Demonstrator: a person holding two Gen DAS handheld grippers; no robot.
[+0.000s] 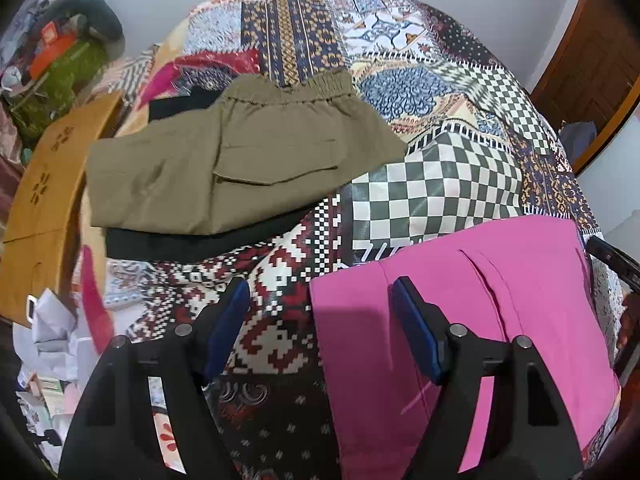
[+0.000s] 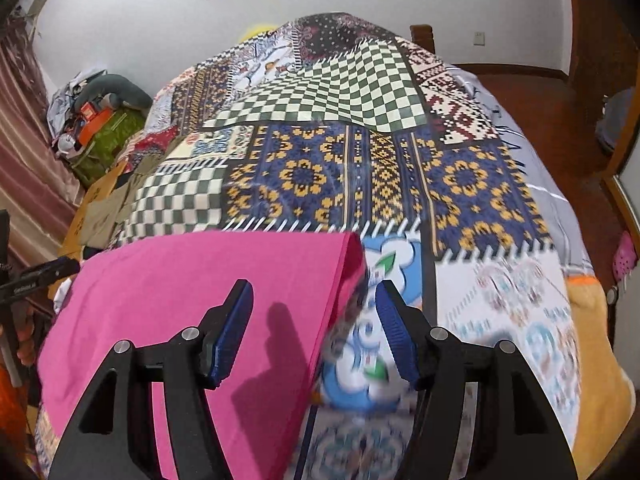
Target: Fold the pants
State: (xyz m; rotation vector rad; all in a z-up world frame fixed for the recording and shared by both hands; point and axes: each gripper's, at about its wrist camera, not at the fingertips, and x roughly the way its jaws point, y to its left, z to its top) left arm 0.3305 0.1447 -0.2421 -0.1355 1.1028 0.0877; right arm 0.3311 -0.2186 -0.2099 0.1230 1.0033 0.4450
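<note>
Left tool (image 1: 320,328): both black arms reach forward from the bottom of its wrist view, the blue-padded fingers (image 1: 226,330) spread wide apart and tilted slightly outward, with nothing between the pads. Right tool (image 2: 314,330): same posture in its own view, blue ribbed fingers (image 2: 394,332) parted to a wide gap and clamping nothing, the tool held raised and angled downward. A dark bar at the left edge of the right wrist view may be part of the left tool, but this cannot be confirmed.
</note>
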